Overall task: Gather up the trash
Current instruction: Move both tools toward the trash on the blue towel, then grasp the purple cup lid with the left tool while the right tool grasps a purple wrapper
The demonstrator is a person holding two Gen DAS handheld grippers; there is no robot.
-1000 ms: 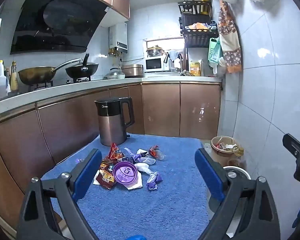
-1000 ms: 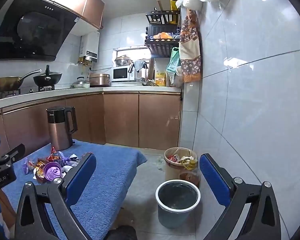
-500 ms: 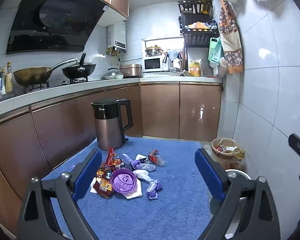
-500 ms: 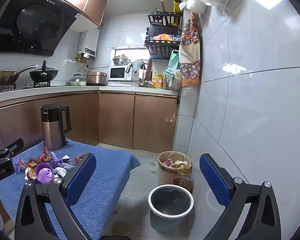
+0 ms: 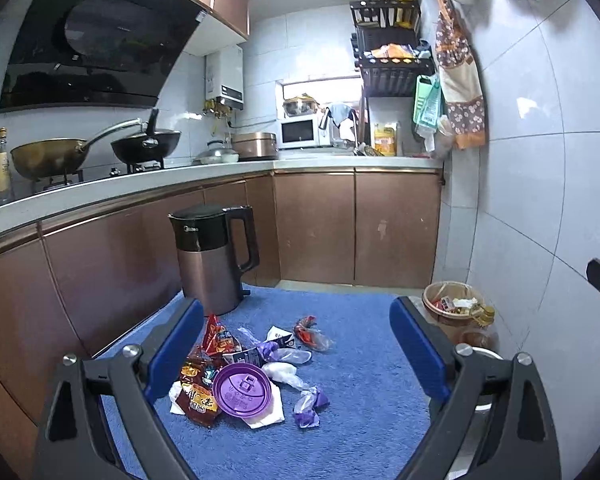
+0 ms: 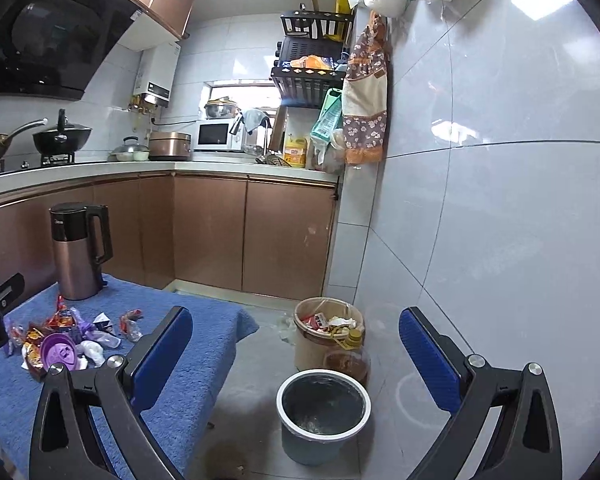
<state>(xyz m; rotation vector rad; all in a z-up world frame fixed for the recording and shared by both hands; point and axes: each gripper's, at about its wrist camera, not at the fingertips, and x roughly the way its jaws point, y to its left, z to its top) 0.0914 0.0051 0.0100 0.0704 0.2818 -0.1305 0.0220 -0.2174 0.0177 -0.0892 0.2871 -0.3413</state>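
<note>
A heap of trash lies on the blue-cloth table (image 5: 360,432): a round purple lid (image 5: 242,389), red snack wrappers (image 5: 198,394), purple candy wrappers (image 5: 309,400) and clear plastic (image 5: 284,372). My left gripper (image 5: 296,344) hovers open above and in front of the heap, holding nothing. My right gripper (image 6: 296,344) is open and empty over the floor to the table's right, above a grey bucket (image 6: 323,414). The purple lid (image 6: 59,351) shows at the left in the right wrist view.
A brown electric kettle (image 5: 214,262) stands at the table's far left corner. A full tan waste bin (image 6: 327,332) and a jar (image 6: 346,362) sit on the floor by the tiled wall. Brown cabinets (image 5: 340,224) and a counter run behind.
Both grippers have moved forward and slightly up; the trash heap and the bucket now sit nearer in view. Both stay open and empty.
</note>
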